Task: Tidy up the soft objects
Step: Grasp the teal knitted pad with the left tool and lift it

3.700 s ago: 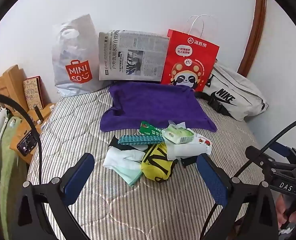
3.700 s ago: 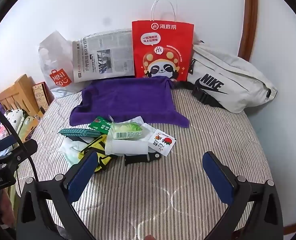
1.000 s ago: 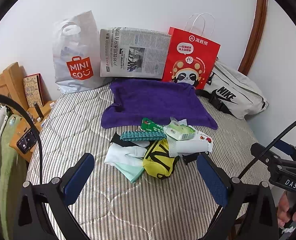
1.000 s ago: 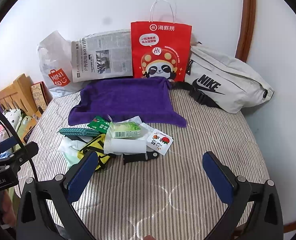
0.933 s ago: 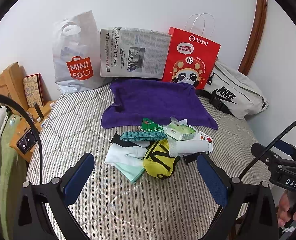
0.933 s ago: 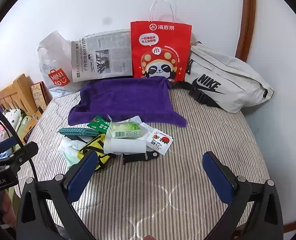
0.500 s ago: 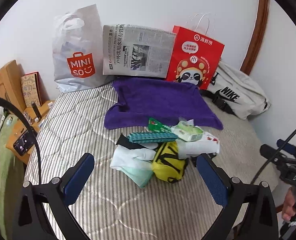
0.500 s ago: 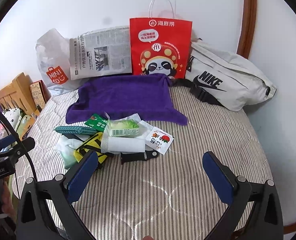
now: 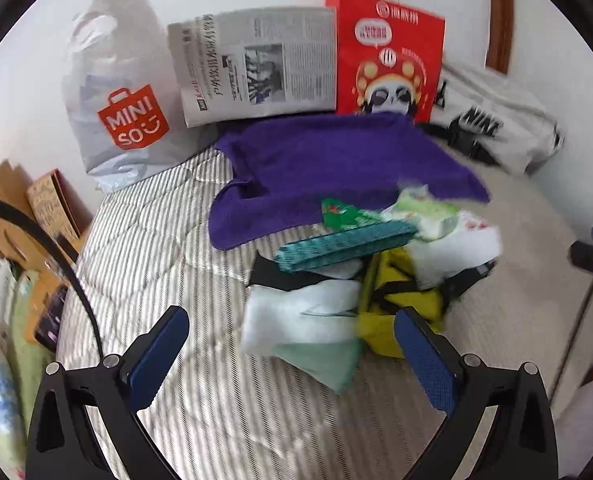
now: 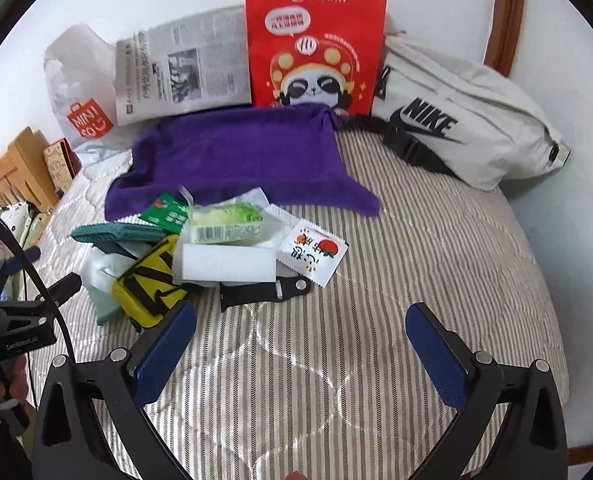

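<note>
A heap of soft items lies mid-bed: a yellow pouch [image 9: 400,312] [image 10: 148,280], pale green cloths [image 9: 308,328], a teal packet [image 9: 344,244], a green tissue pack [image 10: 224,224], a white roll [image 10: 228,264] and a black strap [image 10: 264,292]. Behind the heap a purple towel [image 9: 336,164] [image 10: 240,156] is spread flat. My left gripper [image 9: 296,352] stands open just short of the pale cloths, with nothing between its fingers. My right gripper [image 10: 300,348] is open over bare mattress, in front of the strap.
Against the wall lean a Miniso bag [image 9: 120,92], a newspaper [image 9: 256,64], a red panda bag [image 10: 316,48] and a grey Nike bag [image 10: 468,120]. The striped mattress [image 10: 436,248] drops off at left to wooden furniture [image 10: 16,176].
Both grippers have moved forward toward the heap, the left one faster and to the right, with motion blur. Nothing on the bed has shifted and both stay open.
</note>
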The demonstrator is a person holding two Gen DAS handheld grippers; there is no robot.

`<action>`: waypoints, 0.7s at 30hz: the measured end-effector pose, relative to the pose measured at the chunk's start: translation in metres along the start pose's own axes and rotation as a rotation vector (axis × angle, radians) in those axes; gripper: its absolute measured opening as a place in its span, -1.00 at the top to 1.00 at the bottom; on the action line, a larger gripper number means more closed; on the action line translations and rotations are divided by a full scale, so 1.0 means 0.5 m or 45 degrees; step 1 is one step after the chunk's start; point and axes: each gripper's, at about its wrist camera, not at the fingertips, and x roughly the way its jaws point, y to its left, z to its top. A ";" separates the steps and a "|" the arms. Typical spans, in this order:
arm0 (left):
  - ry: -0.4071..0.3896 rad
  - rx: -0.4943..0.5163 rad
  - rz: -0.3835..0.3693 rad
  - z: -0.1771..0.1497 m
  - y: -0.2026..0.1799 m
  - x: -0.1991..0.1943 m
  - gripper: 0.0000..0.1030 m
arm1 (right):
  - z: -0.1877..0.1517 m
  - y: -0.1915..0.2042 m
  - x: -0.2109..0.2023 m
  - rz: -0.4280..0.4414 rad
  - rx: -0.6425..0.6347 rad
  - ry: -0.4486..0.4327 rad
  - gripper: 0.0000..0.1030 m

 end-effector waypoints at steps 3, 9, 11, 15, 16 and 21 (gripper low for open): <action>-0.018 0.077 -0.010 0.006 0.001 0.023 -1.00 | 0.003 0.004 0.026 -0.002 -0.007 0.032 -1.00; -0.039 0.228 -0.044 0.035 -0.010 0.056 -1.00 | 0.019 0.009 0.067 0.007 -0.001 0.078 -1.00; -0.035 0.279 -0.047 0.047 -0.015 0.070 -1.00 | 0.024 0.014 0.081 0.009 -0.006 0.094 -1.00; -0.021 0.395 -0.060 0.059 -0.030 0.096 -1.00 | 0.032 0.021 0.102 0.008 -0.024 0.118 -1.00; -0.021 0.421 -0.056 0.062 -0.036 0.101 -1.00 | 0.034 0.022 0.107 0.009 -0.025 0.123 -0.99; -0.024 0.476 -0.109 0.081 -0.054 0.119 -0.68 | 0.043 0.015 0.131 0.009 -0.027 0.145 -1.00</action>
